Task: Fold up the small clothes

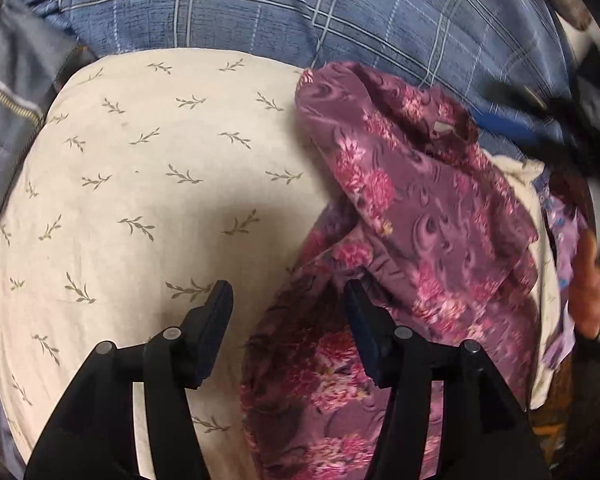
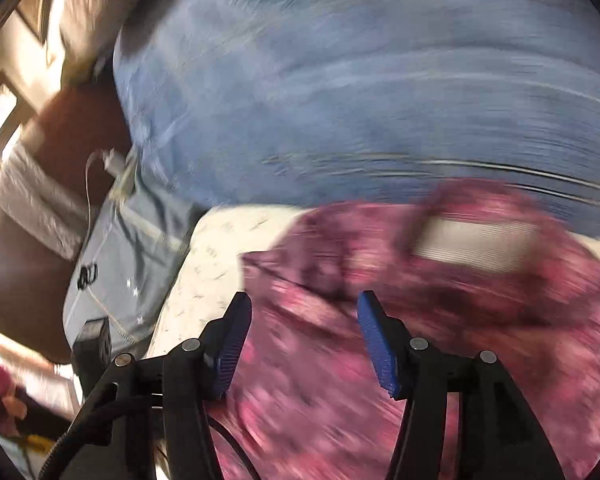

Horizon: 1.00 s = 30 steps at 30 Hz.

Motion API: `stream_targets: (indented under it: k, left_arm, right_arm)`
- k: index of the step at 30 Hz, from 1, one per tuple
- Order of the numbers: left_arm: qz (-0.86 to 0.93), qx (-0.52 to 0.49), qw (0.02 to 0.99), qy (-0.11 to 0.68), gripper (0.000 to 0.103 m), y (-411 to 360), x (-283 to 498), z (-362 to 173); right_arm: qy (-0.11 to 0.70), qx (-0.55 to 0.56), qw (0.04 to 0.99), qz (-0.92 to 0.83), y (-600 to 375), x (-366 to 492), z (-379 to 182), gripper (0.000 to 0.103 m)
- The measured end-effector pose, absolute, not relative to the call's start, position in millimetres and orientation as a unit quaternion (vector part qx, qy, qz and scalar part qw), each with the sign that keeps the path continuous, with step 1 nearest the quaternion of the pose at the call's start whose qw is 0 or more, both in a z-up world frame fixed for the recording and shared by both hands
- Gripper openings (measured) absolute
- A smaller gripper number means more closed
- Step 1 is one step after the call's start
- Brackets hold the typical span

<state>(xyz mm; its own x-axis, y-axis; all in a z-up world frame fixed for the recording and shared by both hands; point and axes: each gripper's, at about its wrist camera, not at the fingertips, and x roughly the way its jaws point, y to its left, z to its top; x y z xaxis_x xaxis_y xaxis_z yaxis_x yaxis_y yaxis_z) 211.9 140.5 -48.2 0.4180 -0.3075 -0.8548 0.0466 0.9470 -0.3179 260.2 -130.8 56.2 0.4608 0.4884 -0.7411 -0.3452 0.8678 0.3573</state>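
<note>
While the floral garment (image 1: 412,208) lies crumpled on the right of the cream cloth (image 1: 140,184), the left gripper (image 1: 288,300) and the right gripper (image 2: 304,312), both half open and empty, should be closed on separate edges so it can be spread flat.

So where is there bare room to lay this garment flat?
The cream leaf-print cushion is bare across its left and middle, bordered by the blue plaid pillow above and the purple floral garment on the right. The right side is crowded: bunched floral cloth, with a lilac piece beyond it.
</note>
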Motion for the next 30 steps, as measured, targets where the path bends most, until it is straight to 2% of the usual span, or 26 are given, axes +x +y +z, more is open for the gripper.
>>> stream_targets:
  k: [5, 8, 9, 11, 12, 13, 19, 22, 27, 30]
  left_arm:
    - [-0.120, -0.092, 0.846, 0.512, 0.058, 143.5, 218.8, -48.5]
    - [-0.129, -0.093, 0.844, 0.513, 0.059, 144.0, 222.5, -53.6]
    - [-0.133, -0.099, 0.844, 0.509, 0.059, 142.5, 222.2, -55.2]
    - [-0.149, -0.109, 0.845, 0.502, 0.036, 138.9, 215.8, -58.4]
    - [-0.151, -0.105, 0.843, 0.506, 0.010, 135.6, 213.0, -61.0]
    - [-0.147, -0.103, 0.842, 0.509, 0.004, 133.9, 210.5, -62.6]
    - [-0.113, -0.167, 0.865, 0.459, 0.004, 159.4, 185.0, -37.1]
    - [-0.084, -0.192, 0.861, 0.463, 0.004, 171.1, 185.3, -40.7]
    - [-0.046, -0.206, 0.854, 0.475, 0.004, 198.3, 180.4, -49.4]
    - [-0.063, -0.239, 0.858, 0.451, 0.004, 206.9, 178.6, -32.8]
  right_arm:
    - [0.510, 0.000, 0.824, 0.247, -48.8, 317.4, 24.7, 0.056]
    - [0.532, -0.102, 0.817, 0.199, -7.9, 342.3, -2.3, 0.054]
    - [0.534, -0.135, 0.816, 0.174, 3.4, 343.5, -10.0, 0.038]
    - [0.522, -0.207, 0.815, 0.143, 15.8, 342.8, -22.1, 0.009]
    - [0.515, -0.227, 0.815, 0.135, 18.6, 342.3, -23.6, 0.008]
    - [0.503, -0.229, 0.822, 0.135, 19.3, 342.7, -20.5, 0.006]
    - [0.404, -0.041, 0.874, 0.267, 10.3, 351.8, 47.3, 0.006]
    - [0.437, -0.018, 0.862, 0.258, 8.9, 377.0, 29.8, 0.007]
    - [0.557, 0.004, 0.809, 0.189, 1.9, 423.5, -59.7, 0.010]
    - [0.535, 0.075, 0.813, 0.218, -26.4, 415.9, -36.7, 0.013]
